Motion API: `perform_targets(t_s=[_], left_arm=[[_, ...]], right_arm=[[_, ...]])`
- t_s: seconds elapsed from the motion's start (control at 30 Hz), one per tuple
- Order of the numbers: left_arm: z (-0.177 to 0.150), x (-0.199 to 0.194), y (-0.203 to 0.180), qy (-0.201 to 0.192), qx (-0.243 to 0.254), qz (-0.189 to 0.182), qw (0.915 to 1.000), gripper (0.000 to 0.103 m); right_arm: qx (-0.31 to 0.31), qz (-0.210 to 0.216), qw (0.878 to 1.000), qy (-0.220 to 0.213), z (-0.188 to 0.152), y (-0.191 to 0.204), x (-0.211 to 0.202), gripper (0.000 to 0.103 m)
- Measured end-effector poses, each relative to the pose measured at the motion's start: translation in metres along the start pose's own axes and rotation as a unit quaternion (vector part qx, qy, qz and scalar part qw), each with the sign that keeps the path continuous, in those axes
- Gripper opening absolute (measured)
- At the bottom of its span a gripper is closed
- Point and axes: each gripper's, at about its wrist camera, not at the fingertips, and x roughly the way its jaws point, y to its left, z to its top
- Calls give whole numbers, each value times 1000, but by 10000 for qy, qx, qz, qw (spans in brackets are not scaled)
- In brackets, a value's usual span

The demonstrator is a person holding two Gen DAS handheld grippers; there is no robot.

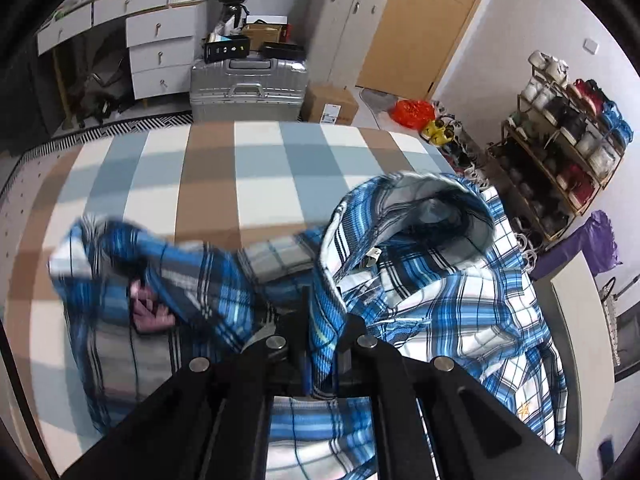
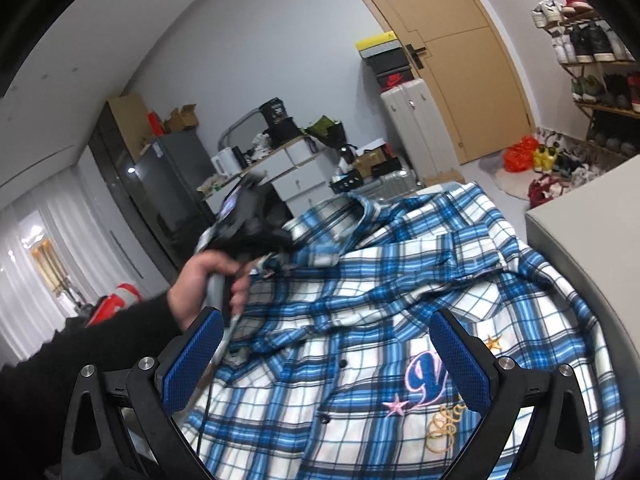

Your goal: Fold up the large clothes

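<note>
Your left wrist cam looks steeply down, close; right one's shallower. Both share the plaid shirt (image 1: 440, 280) and door (image 2: 460, 60).

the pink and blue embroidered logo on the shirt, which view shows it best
The right wrist view: the embroidered logo lies flat on the plaid shirt, close between the open right gripper fingers, one finger partly covering it. The left wrist view shows only a small orange star at the shirt's edge.

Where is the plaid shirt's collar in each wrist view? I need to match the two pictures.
Left wrist view: the collar stands up right of centre, above the left gripper, whose jaws pinch shirt fabric.
Right wrist view: the collar lies at upper centre, at the shirt's far end.
Shared landmark: the wooden door.
</note>
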Motion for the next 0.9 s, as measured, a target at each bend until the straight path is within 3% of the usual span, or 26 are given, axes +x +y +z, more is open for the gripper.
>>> perform_targets(t_s=[0.1, 0.27, 0.37, 0.43, 0.5, 0.57, 0.6, 0.63, 0.67, 0.7, 0.77, 0.9], left_arm=[[-1, -5, -1, -124, 159, -25, 9998, 1], [3, -15, -7, -295, 400, -64, 9987, 1], [4, -15, -5, -285, 522, -130, 9981, 1], [1, -16, -3, -288, 507, -129, 9982, 1], [-1, -15, -1, -284, 468, -202, 9983, 1], [-4, -16, -3, -304, 446, -209, 9983, 1], [-5, -16, -3, -294, 431, -224, 9984, 1], [-7, -18, -4, -300, 412, -220, 9985, 1], [-8, -20, -5, -290, 398, -228, 9985, 1], [-9, -21, -6, -271, 386, -260, 9986, 1], [-14, -29, -7, -331, 377, -308, 9983, 1], [-34, -59, -17, -684, 546, -306, 9957, 1]], right_arm=[[-349, -478, 9976, 347, 19, 1, 30, 103], [-1214, -576, 9863, 956, 71, 8, 119, 103], [-1731, -602, 9708, 1547, 94, 16, 191, 102], [-2163, -993, 9530, 1873, 102, 20, 236, 97], [-2417, -1276, 9379, 2135, 105, 19, 272, 88], [-2449, -1383, 9306, 2342, 107, 13, 303, 81], [-2464, -1419, 9282, 2400, 107, 12, 312, 69], [-2487, -1492, 9241, 2487, 105, 9, 322, 57], [-2539, -1583, 9190, 2566, 104, 6, 328, 19], [-2553, -1789, 9138, 2603, 102, 4, 330, 4], [-2211, -1795, 9236, 2566, 103, -4, 324, 3], [-2278, -1675, 9406, 1879, 110, 12, 275, 2]])
